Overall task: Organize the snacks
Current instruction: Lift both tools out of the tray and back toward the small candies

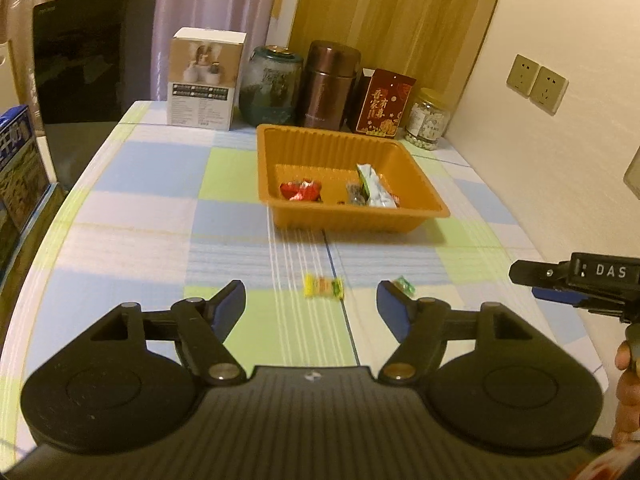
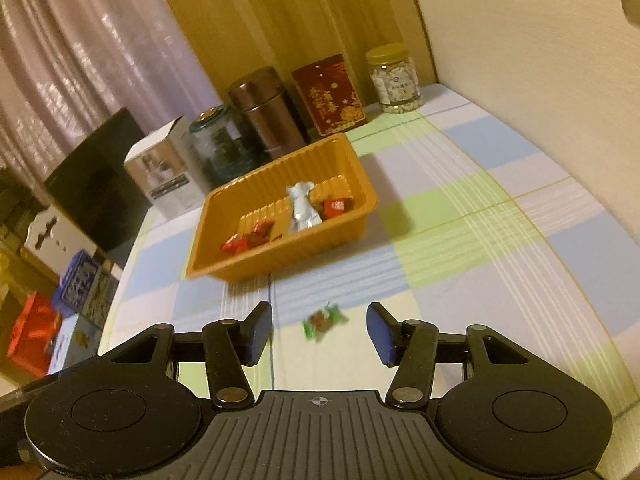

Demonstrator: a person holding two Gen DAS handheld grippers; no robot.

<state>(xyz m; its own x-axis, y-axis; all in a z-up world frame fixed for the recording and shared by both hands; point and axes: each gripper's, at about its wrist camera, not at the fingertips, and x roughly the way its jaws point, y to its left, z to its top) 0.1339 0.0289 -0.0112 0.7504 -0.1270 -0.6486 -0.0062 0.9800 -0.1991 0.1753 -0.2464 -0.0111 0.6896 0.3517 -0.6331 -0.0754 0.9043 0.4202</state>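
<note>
Nearest, the left gripper [image 1: 311, 308] and right gripper [image 2: 320, 330] hover spread over the checked table [image 1: 140, 216], each framing a small wrapped candy: yellow-green [image 1: 323, 286], green-brown [image 2: 323, 320]. Farther off, the orange plastic tray [image 1: 340, 142] holds red-wrapped sweets [image 1: 301, 191] and a silver packet [image 1: 374, 188].

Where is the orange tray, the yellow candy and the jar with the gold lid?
orange tray [image 1: 340, 138]: left wrist view, on its ribbed back wall.
yellow candy [image 1: 323, 286]: left wrist view, middle of the wrapper.
jar [image 2: 395, 80]: right wrist view, on its label, below the lid.
</note>
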